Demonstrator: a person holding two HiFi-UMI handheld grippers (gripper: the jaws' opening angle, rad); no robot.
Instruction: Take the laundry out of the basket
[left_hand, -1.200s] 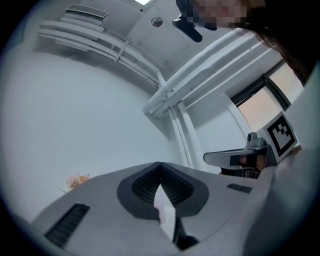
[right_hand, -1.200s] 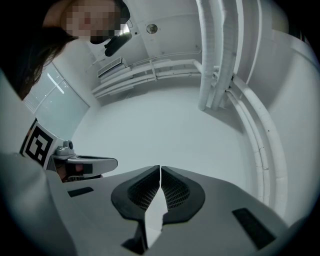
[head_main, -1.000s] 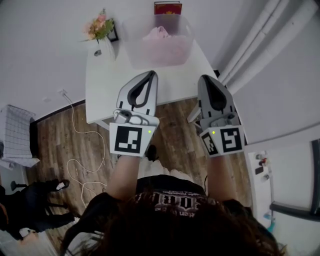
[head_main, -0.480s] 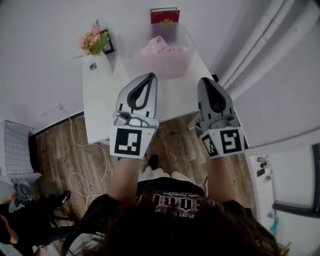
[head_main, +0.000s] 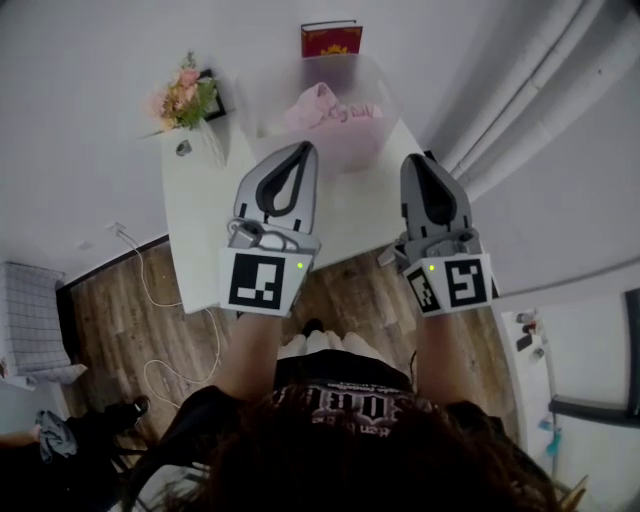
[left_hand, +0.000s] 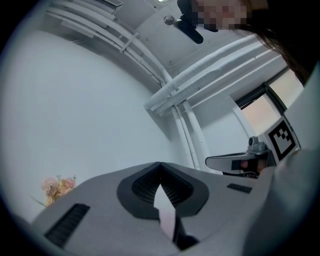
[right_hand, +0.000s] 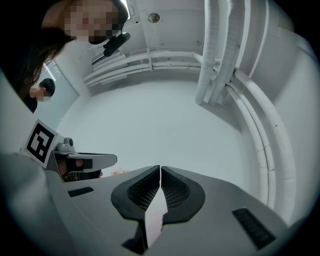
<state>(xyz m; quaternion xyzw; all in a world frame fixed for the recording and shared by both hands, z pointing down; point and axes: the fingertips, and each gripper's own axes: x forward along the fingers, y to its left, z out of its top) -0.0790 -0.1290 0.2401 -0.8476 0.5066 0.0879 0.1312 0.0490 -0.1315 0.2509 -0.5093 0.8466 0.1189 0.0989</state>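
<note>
A clear plastic basket (head_main: 345, 100) stands at the far end of a white table (head_main: 200, 220). Pink laundry (head_main: 318, 105) lies heaped inside it. My left gripper (head_main: 305, 148) is held up over the table's near half, short of the basket, shut with nothing between its jaws. My right gripper (head_main: 416, 160) hangs level with it on the right, also shut and empty. Both gripper views point up at the wall and ceiling pipes; the left gripper (left_hand: 159, 165) and the right gripper (right_hand: 160, 167) show their pads meeting at the tips.
A vase of pink flowers (head_main: 185, 95) and a small dark frame (head_main: 212, 85) stand at the table's far left. A red book (head_main: 331, 40) leans on the wall behind the basket. White pipes (head_main: 520, 90) run along the right. A cable (head_main: 150, 290) lies on the wooden floor.
The view has shifted forward toward the table; the basket and table now sit lower and nearer in the head view. Both grippers stay shut and side by side.
</note>
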